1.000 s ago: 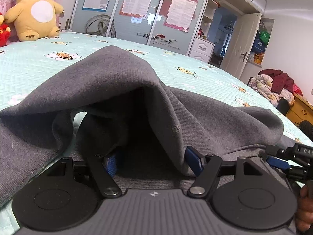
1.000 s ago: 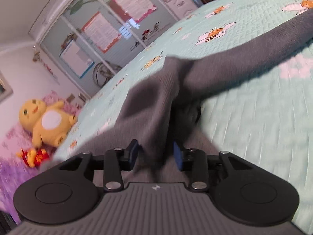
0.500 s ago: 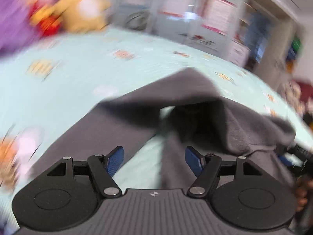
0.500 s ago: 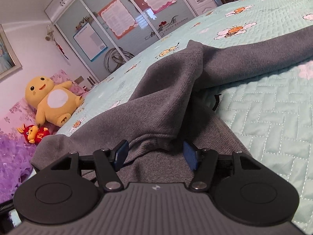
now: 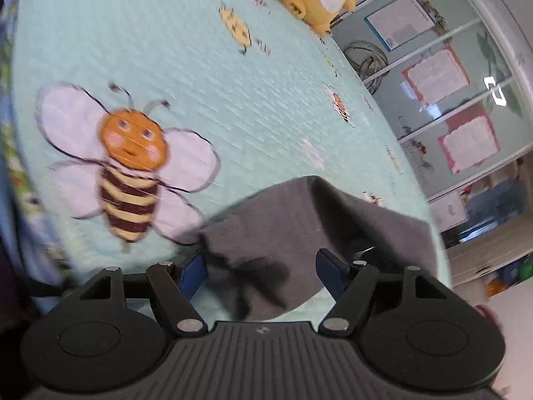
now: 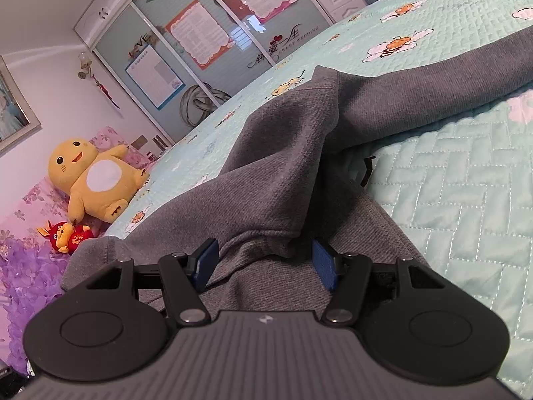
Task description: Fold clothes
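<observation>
Left wrist view: our left gripper has swung off the grey knit garment, jaws spread; right gripper likewise spread, fabric released onto the mint quilted bed; fold laid, we judge

Black ribbed gripper bodies, round side discs, silver pivot screws, blue pads on the jaws

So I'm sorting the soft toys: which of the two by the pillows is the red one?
The small toy, lying below the big yellow plush.
</observation>
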A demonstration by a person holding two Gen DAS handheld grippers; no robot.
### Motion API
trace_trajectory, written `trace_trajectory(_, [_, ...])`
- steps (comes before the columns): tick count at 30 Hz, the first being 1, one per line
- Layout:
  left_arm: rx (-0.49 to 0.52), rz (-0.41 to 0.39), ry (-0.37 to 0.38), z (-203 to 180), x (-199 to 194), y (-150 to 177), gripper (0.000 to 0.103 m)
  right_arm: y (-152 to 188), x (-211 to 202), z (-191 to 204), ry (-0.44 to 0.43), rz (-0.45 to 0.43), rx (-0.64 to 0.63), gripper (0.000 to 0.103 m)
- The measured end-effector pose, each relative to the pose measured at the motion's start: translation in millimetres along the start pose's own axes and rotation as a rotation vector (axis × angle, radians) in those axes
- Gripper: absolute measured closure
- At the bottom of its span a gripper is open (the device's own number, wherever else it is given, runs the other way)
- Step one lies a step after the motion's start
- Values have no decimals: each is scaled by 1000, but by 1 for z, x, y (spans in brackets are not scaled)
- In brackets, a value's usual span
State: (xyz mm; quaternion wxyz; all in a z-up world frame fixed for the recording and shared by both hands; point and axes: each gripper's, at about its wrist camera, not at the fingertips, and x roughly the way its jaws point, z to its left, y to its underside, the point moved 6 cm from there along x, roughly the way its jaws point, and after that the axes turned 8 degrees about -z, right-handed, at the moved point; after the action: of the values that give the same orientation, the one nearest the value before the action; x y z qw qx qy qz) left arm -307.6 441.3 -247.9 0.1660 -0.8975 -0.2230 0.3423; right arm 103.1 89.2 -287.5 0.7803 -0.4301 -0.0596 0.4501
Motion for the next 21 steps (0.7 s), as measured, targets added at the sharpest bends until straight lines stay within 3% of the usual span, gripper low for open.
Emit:
trace_trajectory(2, [-26, 10, 25, -5, 11, -1, 38, 0, 0, 0, -3, -1, 6, 41])
trace_trajectory(3, [-19, 5, 20, -6, 14, -1, 68, 0, 0, 0, -5, -1, 9, 41])
trace_trajectory(4, [-3, -5, 0, -7, 14, -1, 89, 0, 0, -1, -6, -1, 12, 41])
trace_trajectory(5, [22, -22, -13, -11, 10, -2, 97, 0, -1, -1, -8, -1, 14, 41])
trace_trajectory(6, [67, -52, -24, -16, 5, -3, 98, 0, -1, -1, -9, -1, 17, 41])
trace_trajectory(10, [424, -288, -46, -62, -35, -25, 99, 0, -1, -2, -14, -2, 24, 40])
trace_trajectory(13, [547, -386, -24, -92, -53, -64, 99, -1, -1, -4, -21, -2, 29, 39])
trace_trajectory(16, [721, -503, -94, -114, -50, -101, 96, -1, -1, -5, -29, -2, 37, 38])
trace_trajectory(18, [799, -470, -198, -105, -25, -114, 81, -2, -1, -5, -31, -2, 39, 38])
trace_trajectory(19, [799, -436, -252, -95, -13, -118, 81, -2, -1, -6, -31, -2, 40, 38])
trace_trajectory(21, [689, -341, -303, -63, 1, -112, 82, -3, -1, -6, -33, -2, 42, 38])
